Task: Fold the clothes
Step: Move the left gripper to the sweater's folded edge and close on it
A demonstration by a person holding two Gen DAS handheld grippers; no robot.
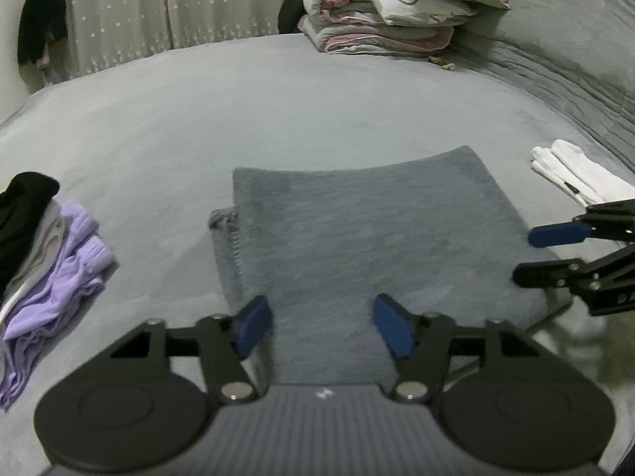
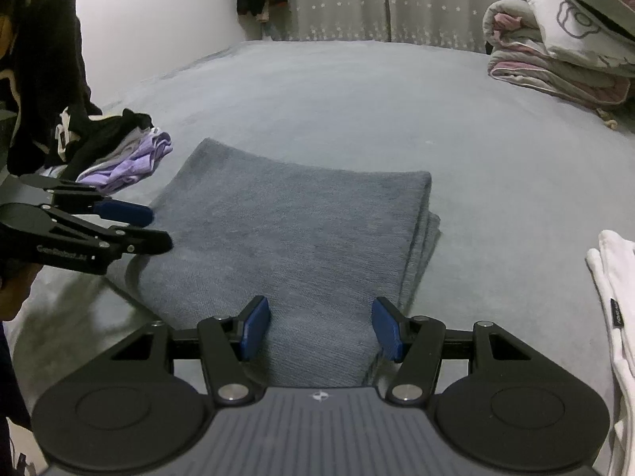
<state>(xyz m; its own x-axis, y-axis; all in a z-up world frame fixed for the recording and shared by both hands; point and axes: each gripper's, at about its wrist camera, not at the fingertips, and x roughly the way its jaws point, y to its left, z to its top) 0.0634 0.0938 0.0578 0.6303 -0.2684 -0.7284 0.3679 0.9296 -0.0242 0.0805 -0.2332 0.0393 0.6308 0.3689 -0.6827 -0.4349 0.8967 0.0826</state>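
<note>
A grey knitted garment (image 1: 357,230) (image 2: 297,218) lies folded into a flat rectangle on the grey bed cover (image 1: 238,99). My left gripper (image 1: 323,317) (image 2: 158,230) hovers over its near left edge, blue pads spread apart with only cloth beneath them. My right gripper (image 2: 321,321) (image 1: 524,256) stands open over the near right corner of the same garment, where several folded layers show at the edge. Neither pair of pads pinches the fabric.
A pile of purple, white and black clothes (image 1: 59,258) (image 2: 127,162) sits left of the garment. A white garment (image 1: 571,174) (image 2: 619,297) lies to the right. Folded quilts (image 1: 381,12) (image 2: 555,51) are stacked at the far side. A person's dark sleeve (image 2: 47,59) is at the left.
</note>
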